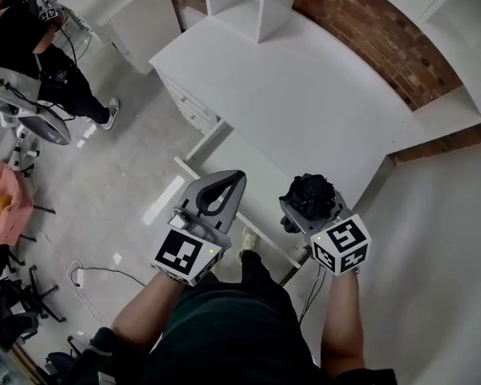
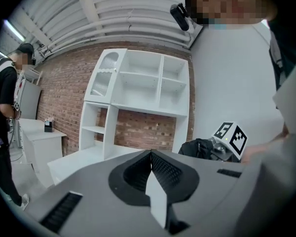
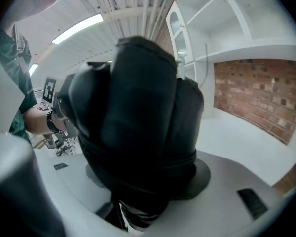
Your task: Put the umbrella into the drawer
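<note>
While one folded black fabric umbrella (image 1: 313, 191) is gripped by the right tongs (image 1: 306, 205), the left tongs (image 1: 240, 176) are closed, empty. One white counter (image 1: 305, 95) is seen below.

Bright, even indoor light; wide-angle views with soft close-ups.
A long white ceiling strip light (image 3: 78, 27) glows overhead in the right gripper view, slightly blown out. The white flat desk top (image 1: 305, 95) is evenly lit with only faint shadow, and the glossy pale grey floor (image 1: 128, 159) carries a bright glare patch. Both gripper views bend straight lines and go black at the corners. The black folded fabric umbrella (image 3: 138, 127) fills its view, dark and out of focus; the red brick wall (image 3: 256, 98) behind is sharper.
</note>
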Tool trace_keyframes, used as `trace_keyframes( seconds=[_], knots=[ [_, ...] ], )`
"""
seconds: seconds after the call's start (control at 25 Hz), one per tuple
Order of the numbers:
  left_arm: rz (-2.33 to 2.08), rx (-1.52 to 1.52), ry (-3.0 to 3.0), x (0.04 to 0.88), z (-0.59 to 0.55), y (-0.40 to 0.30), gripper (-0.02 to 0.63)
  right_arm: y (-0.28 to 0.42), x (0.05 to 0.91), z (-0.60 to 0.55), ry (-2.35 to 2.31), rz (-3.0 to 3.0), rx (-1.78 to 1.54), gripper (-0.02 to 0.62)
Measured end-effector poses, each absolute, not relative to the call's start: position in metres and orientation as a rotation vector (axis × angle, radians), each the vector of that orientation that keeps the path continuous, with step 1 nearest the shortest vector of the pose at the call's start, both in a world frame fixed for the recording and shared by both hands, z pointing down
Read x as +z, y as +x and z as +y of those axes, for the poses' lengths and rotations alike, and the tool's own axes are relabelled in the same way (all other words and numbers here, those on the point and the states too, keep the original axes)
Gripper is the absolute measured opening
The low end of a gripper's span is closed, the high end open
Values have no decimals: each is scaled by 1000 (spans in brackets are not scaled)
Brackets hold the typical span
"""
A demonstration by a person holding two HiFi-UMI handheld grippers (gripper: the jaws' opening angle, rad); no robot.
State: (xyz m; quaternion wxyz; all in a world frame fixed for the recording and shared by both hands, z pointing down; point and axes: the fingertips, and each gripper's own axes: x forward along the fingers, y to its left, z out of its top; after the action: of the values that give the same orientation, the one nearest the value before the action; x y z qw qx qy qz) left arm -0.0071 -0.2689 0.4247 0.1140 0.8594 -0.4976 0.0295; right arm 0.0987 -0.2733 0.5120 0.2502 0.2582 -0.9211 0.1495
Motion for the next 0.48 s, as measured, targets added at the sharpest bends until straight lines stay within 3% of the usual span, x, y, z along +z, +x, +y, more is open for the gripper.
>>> trace_keyframes(
  seconds=[0.48],
  knots=[
    [-1513,130,2379,497,-290,-24,6,76,632,-279,444,-2371,524,227]
  ],
)
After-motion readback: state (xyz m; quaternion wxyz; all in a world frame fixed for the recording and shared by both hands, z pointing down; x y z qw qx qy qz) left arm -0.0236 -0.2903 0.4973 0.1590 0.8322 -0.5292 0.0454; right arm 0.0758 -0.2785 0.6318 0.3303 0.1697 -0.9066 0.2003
